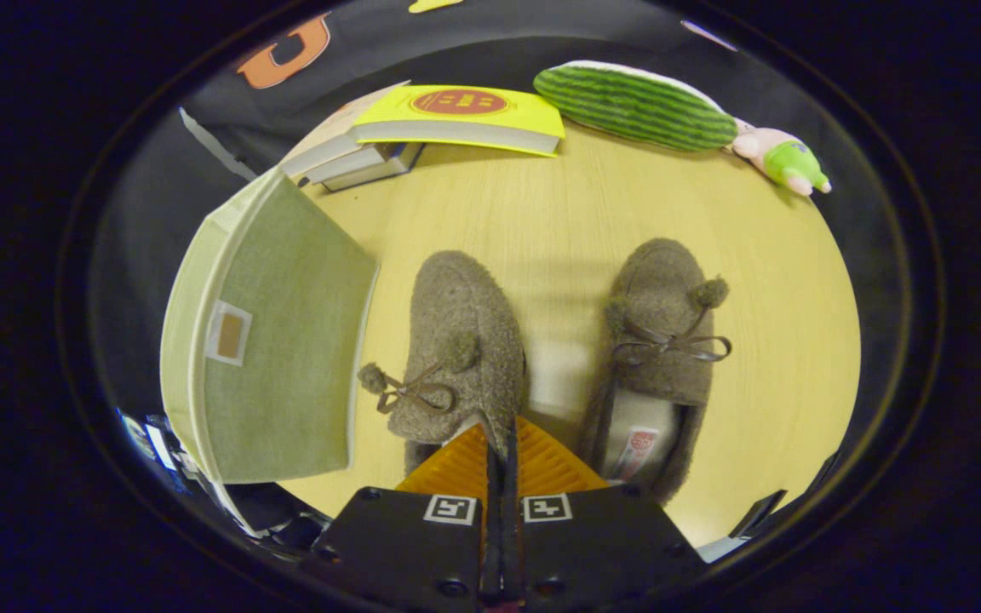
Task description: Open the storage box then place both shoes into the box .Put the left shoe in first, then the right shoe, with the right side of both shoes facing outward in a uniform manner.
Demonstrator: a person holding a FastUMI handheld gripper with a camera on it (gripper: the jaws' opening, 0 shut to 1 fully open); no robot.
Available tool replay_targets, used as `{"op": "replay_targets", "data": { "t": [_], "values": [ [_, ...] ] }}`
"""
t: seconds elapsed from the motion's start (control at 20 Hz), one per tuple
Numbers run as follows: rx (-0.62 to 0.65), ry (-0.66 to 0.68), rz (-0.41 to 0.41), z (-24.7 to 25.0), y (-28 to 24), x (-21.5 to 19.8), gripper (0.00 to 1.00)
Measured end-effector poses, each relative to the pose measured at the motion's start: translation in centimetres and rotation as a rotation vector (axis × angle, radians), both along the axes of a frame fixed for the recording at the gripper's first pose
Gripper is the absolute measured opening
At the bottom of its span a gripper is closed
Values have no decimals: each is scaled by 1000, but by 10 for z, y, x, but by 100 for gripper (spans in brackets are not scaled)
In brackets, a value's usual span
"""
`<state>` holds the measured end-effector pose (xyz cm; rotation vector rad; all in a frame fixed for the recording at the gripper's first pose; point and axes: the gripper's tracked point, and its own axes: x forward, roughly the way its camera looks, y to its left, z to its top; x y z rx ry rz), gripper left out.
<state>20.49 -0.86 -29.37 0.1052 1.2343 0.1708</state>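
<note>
Pale wooden surface [559, 221] carries two fuzzy brown shoes; fingers [499, 451] pinch the left shoe [461, 340] heel rim; right shoe [661, 340] at three o'clock; green fabric storage box [278, 340] at nine; books [422, 128] beyond.

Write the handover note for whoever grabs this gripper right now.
Gripper: fingers closed on the heel edge of the left shoe, pinching its rim.
Right shoe: beside it on the table, untouched.
Storage box: left of the shoes; whether it is open cannot be told.
Done: left shoe gripped.
Left: place left shoe in box, then right shoe, right sides facing outward.
</note>
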Motion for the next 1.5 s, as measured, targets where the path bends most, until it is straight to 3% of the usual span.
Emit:
{"op": "replay_targets", "data": {
  "t": [0.5,0.85,1.05,1.5],
  "values": [
    [74,-127,-31,119,25,-6,7],
    [55,-186,1,168,93,-5,7],
    [72,-185,30,169,150,-4,7],
    [153,-108,-23,113,254,16,7]
  ]
}}
